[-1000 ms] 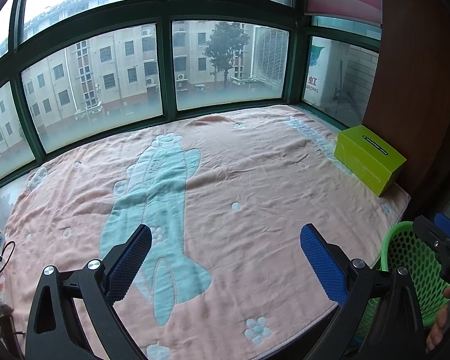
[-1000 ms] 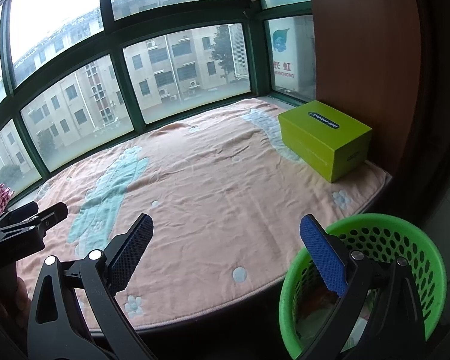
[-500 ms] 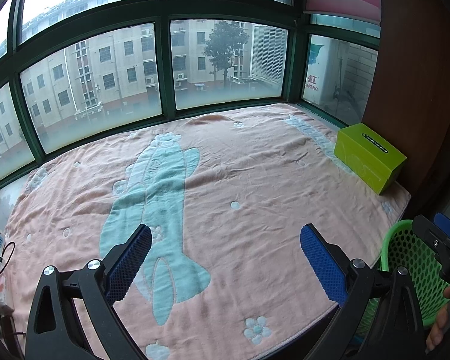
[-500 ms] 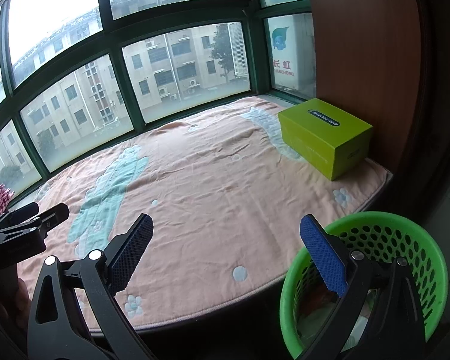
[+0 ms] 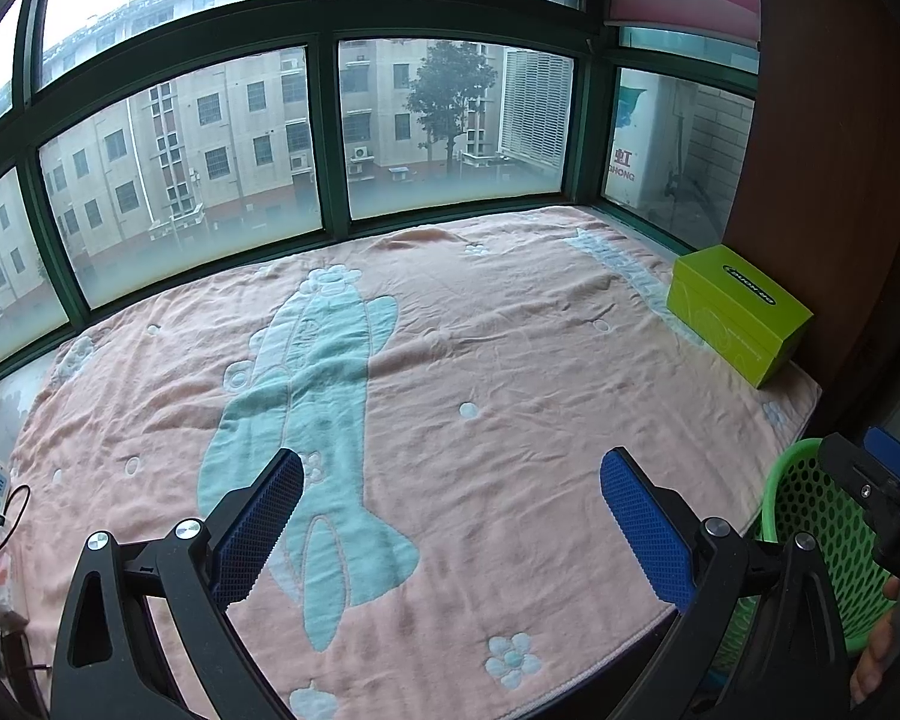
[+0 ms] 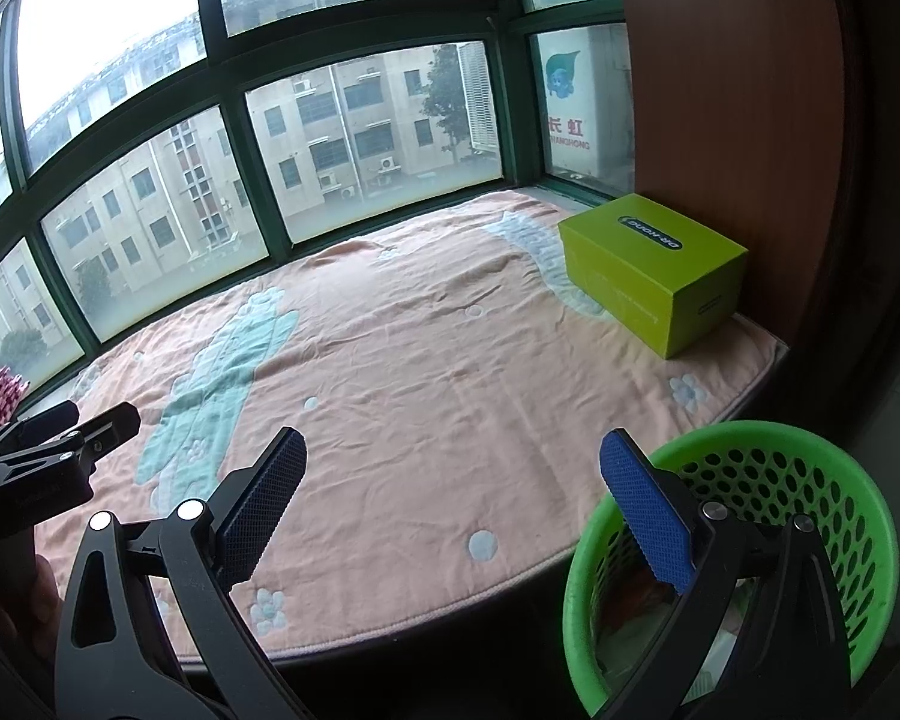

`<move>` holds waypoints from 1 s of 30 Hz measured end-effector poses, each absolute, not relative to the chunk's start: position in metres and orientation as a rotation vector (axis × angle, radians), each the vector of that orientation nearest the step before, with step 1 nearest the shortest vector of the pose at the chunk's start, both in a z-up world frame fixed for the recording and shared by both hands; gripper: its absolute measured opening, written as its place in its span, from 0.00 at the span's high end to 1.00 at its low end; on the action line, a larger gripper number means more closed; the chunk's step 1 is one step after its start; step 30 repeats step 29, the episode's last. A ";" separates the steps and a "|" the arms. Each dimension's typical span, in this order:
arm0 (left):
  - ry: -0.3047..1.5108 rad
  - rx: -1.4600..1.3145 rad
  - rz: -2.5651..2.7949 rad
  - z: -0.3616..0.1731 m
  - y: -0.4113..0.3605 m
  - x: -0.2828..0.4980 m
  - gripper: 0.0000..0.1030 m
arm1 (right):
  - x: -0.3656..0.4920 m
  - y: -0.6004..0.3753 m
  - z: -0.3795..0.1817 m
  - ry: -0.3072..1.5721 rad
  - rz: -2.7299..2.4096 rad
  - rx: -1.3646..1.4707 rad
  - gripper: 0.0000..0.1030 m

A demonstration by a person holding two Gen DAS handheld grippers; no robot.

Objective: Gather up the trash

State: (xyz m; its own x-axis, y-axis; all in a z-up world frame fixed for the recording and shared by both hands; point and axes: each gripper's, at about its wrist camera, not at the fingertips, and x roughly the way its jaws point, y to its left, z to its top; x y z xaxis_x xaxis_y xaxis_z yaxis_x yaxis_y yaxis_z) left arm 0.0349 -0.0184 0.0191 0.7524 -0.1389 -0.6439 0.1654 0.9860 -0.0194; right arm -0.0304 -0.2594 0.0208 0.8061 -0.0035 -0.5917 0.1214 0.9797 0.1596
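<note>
While both the left gripper and right gripper hang spread wide and empty, the green box at frame right looks light, stiff cardboard; grip across its short sides. Lower right sits the basket.

The green box, far on the right, has a dark label on its lid with letters too small to read. Outside the window, a white sign shows red signs above "IANGHONG".

One box, one basket
</note>
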 end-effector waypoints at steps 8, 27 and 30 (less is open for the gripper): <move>0.701 0.040 -0.166 0.018 -0.018 0.035 0.07 | -0.031 -0.259 0.020 0.632 -0.069 0.194 0.06; 0.706 0.041 -0.152 0.016 -0.013 0.038 0.07 | -0.027 -0.249 0.014 0.643 -0.062 0.187 0.05; 0.708 0.043 -0.147 0.016 -0.011 0.040 0.07 | -0.026 -0.249 0.015 0.644 -0.060 0.188 0.05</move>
